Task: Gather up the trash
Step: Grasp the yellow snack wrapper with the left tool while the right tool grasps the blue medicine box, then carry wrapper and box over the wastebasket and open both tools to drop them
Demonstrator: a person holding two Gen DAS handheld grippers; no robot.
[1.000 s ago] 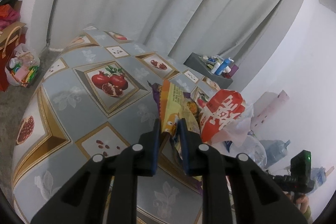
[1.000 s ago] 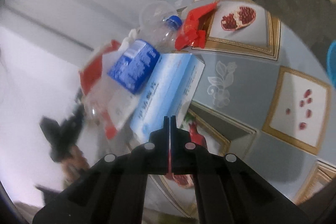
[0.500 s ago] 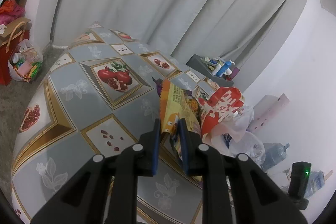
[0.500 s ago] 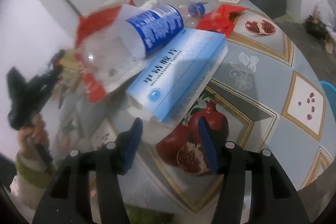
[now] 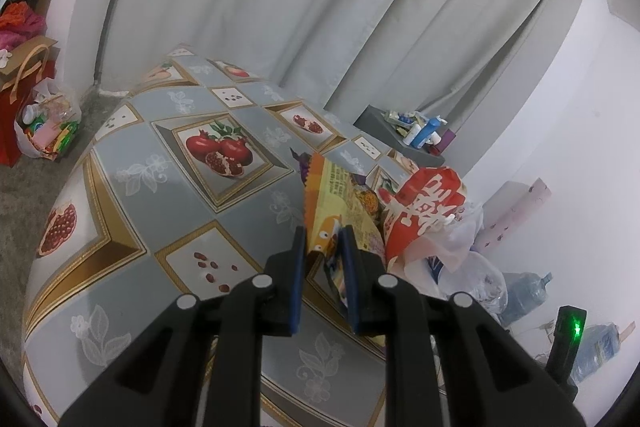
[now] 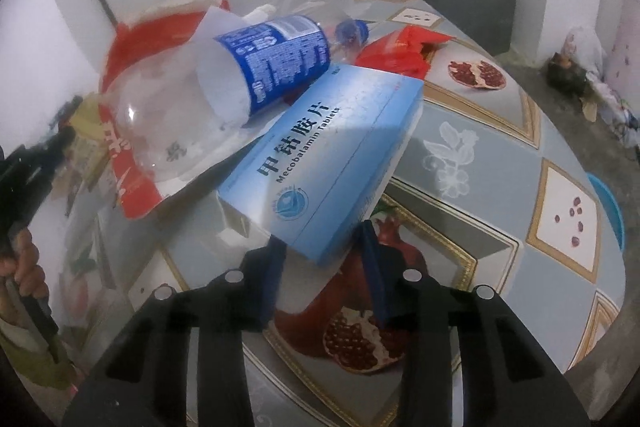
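**Closing on the tablet box**

Lying at the near edge of the trash heap, the blue tablet box [image 6: 324,163] looks light, stiff cardboard, likely crushable; its narrow near corner is the sensible place to grip. That corner sits between the right tongs [image 6: 320,251], whose jaws have just been closing around it; whether the pads press yet is hard to tell. A clear plastic bottle [image 6: 240,75] leans on the box's far end. The left tongs [image 5: 322,243] are clamped on a yellow snack wrapper [image 5: 332,195] over the patterned worktop [image 5: 160,195].
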